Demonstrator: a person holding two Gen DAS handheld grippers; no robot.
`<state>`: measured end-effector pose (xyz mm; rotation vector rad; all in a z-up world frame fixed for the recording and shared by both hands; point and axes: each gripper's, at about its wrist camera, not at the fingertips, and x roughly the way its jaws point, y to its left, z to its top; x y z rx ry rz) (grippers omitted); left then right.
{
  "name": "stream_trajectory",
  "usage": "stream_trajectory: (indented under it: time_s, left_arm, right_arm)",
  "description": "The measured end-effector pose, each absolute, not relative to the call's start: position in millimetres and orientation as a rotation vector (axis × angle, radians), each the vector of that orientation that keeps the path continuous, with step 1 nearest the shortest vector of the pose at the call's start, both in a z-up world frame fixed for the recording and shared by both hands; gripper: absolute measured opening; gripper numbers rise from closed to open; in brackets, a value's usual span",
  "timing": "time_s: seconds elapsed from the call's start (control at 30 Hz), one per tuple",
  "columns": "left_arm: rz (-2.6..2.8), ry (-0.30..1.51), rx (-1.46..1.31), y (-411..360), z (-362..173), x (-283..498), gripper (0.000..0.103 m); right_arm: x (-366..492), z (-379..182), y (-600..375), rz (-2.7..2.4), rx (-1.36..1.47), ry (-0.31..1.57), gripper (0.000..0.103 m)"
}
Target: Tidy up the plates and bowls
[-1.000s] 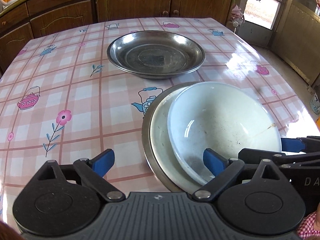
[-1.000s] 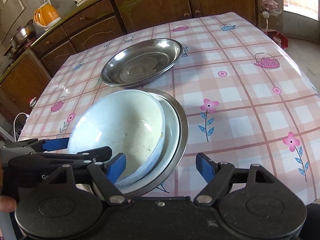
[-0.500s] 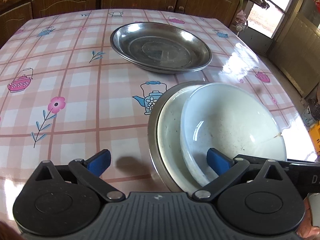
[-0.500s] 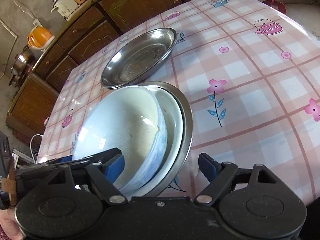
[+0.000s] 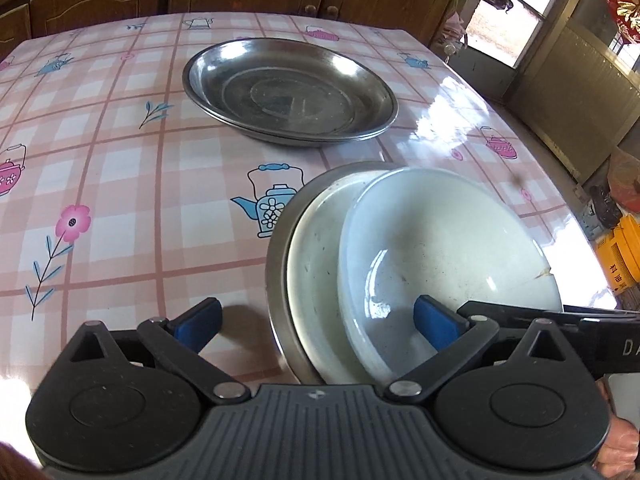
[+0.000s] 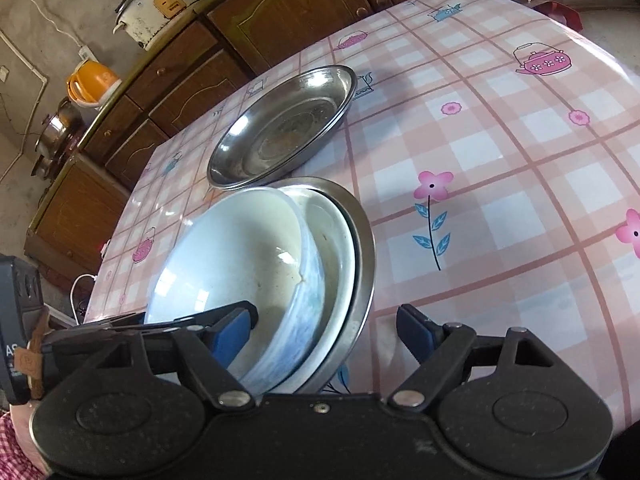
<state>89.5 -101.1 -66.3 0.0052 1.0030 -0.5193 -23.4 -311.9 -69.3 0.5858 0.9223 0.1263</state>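
**Two open grippers straddling a tilted stack of dishes**

At the bottom of the left wrist view, the left gripper is seen with its blue-padded fingers spread wide. The near rims of the stacked dishes pass between them, but no pad is seen pressed against a rim. In the right wrist view, the right gripper is likewise held wide open, its pads lying on either side of the same stack; whether the left pad touches the bowl cannot be told. A bare hand is cut off at the lower right corner of the left view, and a checked sleeve at the lower left corner of the right view.

Just beyond the fingers, a white bowl is seen nested in a white plate, which sits in a steel plate. The stack is tilted, and its near edge is hidden behind the gripper bodies. A chip or crack is visible on the bowl's rim.

Farther up the checked tablecloth, a separate steel dish lies flat, well apart from the stack in the left view. At the upper left of the right view, a rice cooker and an orange kettle stand on wooden cabinets.
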Motion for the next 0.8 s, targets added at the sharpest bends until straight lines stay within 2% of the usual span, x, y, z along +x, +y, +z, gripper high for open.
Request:
stream_trajectory:
  time_s: [0.17, 0.23, 0.3, 0.33, 0.4, 0.8]
  left_arm:
    - [-0.534, 0.991, -0.004, -99.8, -67.3, 94.3, 0.102]
    - [-0.562, 0.979, -0.011, -100.1, -65.7, 93.9, 0.094]
    - [-0.607, 0.984, -0.051, -100.3, -64.5, 94.6, 0.071]
    - [-0.627, 0.99, -0.085, -100.1, -64.7, 95.0, 0.065]
    - [-0.608, 0.99, -0.121, -99.5, -66.3, 94.9, 0.063]
    - [-0.592, 0.951, -0.082, -98.6, -58.5, 78.3, 0.054]
  right_arm:
    - [-16.8, -71.0, -313.7, 0.153, 0.594, 0.929, 0.095]
    - [-15.4, -71.9, -313.5, 0.163, 0.596, 0.925, 0.094]
    - [-14.5, -73.0, -313.0, 0.172, 0.611, 0.916, 0.091]
    - [-12.9, -74.6, -313.8, 0.184, 0.641, 0.914, 0.083]
    - [-11.1, -77.9, -316.4, 0.189, 0.715, 0.919, 0.083]
    - [-20.1, -69.5, -305.8, 0.17, 0.65, 0.916, 0.082]
